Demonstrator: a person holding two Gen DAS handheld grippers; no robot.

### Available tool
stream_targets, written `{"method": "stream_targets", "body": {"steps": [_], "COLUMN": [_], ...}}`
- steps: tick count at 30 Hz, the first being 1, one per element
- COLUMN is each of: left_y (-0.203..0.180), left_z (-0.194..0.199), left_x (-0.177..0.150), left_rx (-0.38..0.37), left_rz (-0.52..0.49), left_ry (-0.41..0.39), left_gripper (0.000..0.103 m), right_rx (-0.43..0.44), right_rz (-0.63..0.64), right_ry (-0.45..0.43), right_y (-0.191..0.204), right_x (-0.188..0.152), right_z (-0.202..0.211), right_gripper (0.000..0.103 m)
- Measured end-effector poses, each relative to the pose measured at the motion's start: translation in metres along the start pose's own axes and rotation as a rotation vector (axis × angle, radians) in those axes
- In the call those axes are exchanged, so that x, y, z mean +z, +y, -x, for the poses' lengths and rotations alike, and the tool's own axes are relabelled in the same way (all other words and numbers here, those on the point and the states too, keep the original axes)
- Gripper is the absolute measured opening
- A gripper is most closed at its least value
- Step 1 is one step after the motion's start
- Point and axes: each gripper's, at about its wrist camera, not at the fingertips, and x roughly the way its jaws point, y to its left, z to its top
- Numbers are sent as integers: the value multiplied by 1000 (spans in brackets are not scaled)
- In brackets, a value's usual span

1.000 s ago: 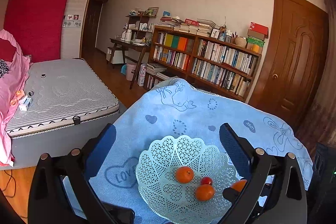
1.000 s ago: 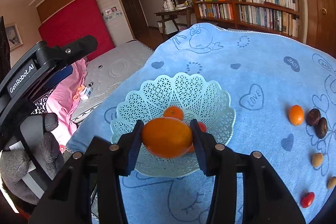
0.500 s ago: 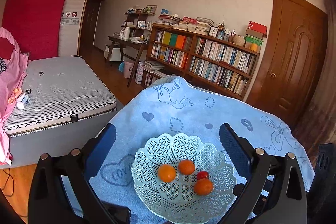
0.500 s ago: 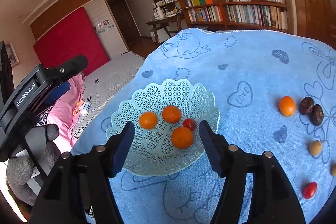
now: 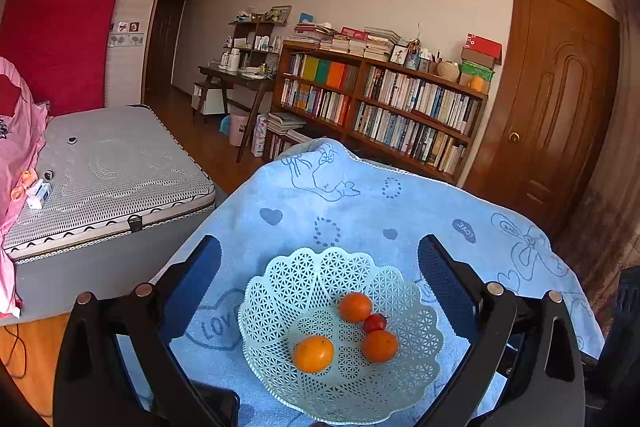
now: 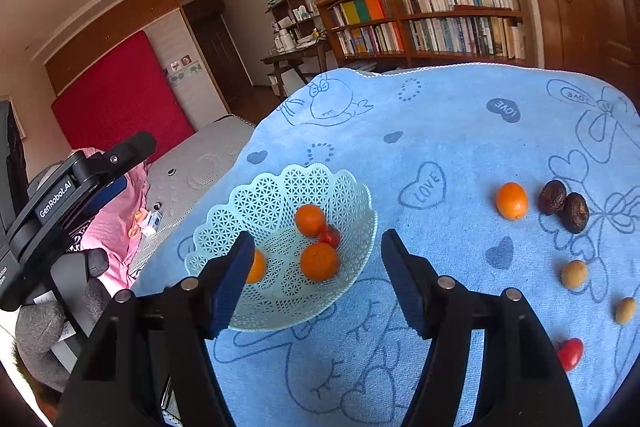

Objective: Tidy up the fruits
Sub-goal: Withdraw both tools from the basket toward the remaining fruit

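Observation:
A pale green lattice basket [image 5: 280,311] [image 6: 352,195] sits on a blue towel and holds three oranges [image 5: 313,353] [image 6: 319,261] and one small red fruit [image 5: 375,323] [image 6: 329,236]. My left gripper [image 5: 320,259] hovers open just above the basket, empty. In the right wrist view my right gripper [image 6: 318,259] is open and empty over the basket's right side. To the right on the towel lie one orange [image 6: 511,201], two dark wrinkled fruits [image 6: 564,205], two small tan fruits [image 6: 574,274] and a red fruit [image 6: 570,353].
The blue towel [image 5: 352,211] [image 6: 460,131] covers the table. A bed [image 5: 104,171] lies to the left, below table height. A bookshelf [image 5: 380,107] and a wooden door [image 5: 552,115] stand behind the table. A gloved hand [image 6: 48,315] holds the left gripper's body.
My right gripper opened and let its orange drop into the basket, then drew back and up to the right. The orange rolled toward the basket's near left side.

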Motion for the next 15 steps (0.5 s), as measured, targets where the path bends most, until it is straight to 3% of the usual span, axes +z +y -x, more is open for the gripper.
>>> {"method": "stream_targets", "body": {"steps": [15], "left_y": [-20], "left_z": [-3], "left_x": [-9], "left_rx": [-38], "left_rz": [-50], "left_ry": [25], "left_gripper": [100], "right_rx": [-138], "right_rz": [-106], "right_ry": [-57], "right_y": [-72], "right_x": [1], "right_z": [36], "right_gripper": [70]}}
